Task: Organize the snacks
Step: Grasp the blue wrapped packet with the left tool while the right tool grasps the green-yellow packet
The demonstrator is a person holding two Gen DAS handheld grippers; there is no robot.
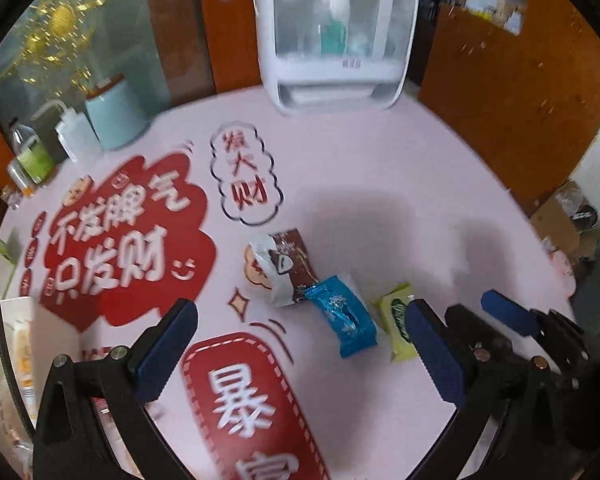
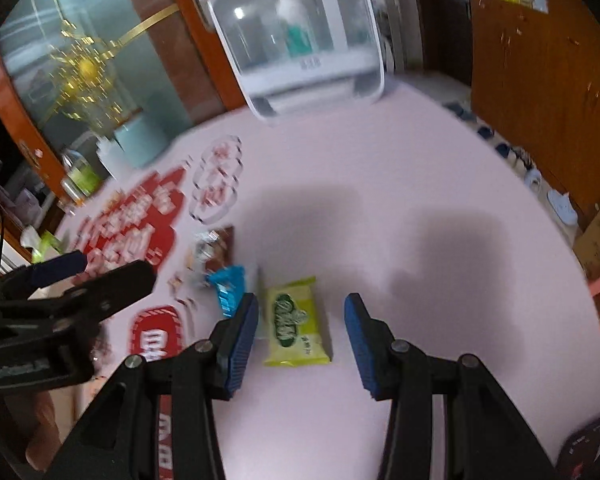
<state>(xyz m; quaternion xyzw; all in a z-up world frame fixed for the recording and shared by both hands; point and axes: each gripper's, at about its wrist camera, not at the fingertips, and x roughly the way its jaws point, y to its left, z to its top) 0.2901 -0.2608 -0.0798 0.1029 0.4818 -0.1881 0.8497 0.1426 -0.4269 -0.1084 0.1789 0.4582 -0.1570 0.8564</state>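
Blue-padded fingers of the right gripper (image 2: 300, 336) are spreading either side of the green snack packet (image 2: 296, 322), not touching it.

Its long axis is running away from the camera, in line with the fingers, so the right gripper looks the nearer one. Beside it, the left gripper (image 1: 300, 344) is also hanging open and empty, with the blue packet (image 1: 342, 320) and the brown packet (image 1: 284, 264) lying ahead between its fingers. All three are lying on the pink table (image 2: 420, 184), a clear storage box (image 2: 296, 36) standing at its far edge before wooden doors.

green snack packet (image 2: 296, 322), right hand-held gripper (image 2: 300, 334) open above
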